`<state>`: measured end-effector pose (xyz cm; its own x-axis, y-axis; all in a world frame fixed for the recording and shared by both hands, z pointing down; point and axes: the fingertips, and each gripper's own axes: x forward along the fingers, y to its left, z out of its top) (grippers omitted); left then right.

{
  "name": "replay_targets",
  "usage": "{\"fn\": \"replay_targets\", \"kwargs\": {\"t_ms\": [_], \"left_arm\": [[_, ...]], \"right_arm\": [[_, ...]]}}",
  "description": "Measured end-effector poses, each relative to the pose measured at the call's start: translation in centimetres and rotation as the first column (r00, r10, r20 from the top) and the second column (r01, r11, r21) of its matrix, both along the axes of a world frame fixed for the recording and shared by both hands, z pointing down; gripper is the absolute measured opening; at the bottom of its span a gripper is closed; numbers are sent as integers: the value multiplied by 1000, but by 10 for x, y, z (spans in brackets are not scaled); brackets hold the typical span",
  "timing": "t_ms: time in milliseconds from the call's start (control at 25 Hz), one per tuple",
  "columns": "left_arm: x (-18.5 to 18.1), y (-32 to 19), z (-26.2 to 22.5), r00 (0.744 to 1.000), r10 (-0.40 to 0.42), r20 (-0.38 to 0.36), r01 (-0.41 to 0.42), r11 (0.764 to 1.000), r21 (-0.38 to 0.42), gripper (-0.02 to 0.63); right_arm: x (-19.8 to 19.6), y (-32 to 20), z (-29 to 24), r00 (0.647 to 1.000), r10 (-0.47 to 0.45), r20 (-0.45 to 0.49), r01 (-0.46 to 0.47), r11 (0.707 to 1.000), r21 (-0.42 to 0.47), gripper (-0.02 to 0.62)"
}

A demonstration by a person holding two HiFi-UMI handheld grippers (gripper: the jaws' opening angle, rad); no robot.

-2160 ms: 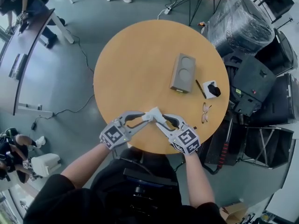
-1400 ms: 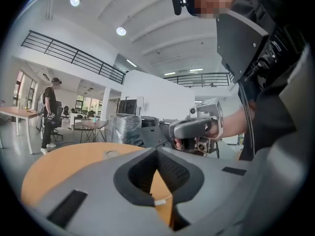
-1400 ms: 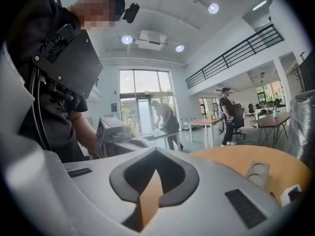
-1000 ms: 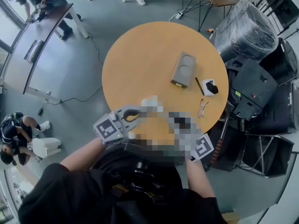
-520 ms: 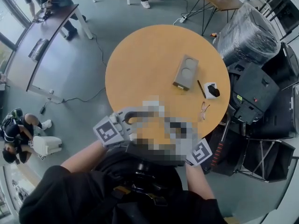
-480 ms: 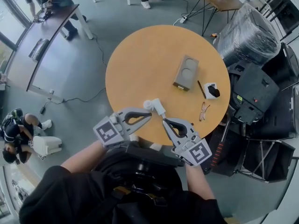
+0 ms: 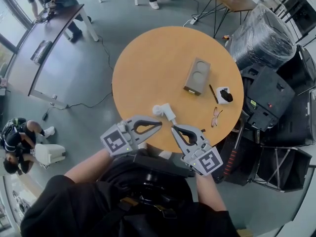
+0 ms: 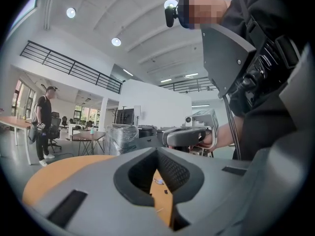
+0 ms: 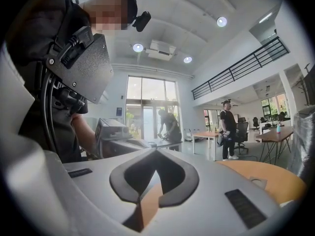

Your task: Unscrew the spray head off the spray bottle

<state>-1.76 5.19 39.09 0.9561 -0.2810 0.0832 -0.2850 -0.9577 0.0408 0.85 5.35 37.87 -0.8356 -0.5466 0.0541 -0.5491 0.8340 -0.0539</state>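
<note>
Spray bottle [image 7: 164, 112] on table [image 7: 148, 63]; left gripper [image 7: 159, 124], right gripper [image 7: 174, 129] closed, empty.

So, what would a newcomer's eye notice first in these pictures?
A round wooden table fills the head view's middle. Near its close edge lies a white spray bottle; just before it the left tongs and right tongs, both shut and empty, angle toward each other.

Spray bottle [image 7: 165, 112] now free on table [image 7: 148, 58]
</note>
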Motion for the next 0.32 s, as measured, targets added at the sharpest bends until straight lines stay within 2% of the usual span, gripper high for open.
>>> {"fn": "replay_targets", "kwargs": {"t_ms": [320], "left_arm": [[2, 2, 3, 1000, 3, -19, -4, 1000, -30, 6]], "right_arm": [[1, 1, 1, 1000, 12, 25, -12, 1000, 11, -3]]}}
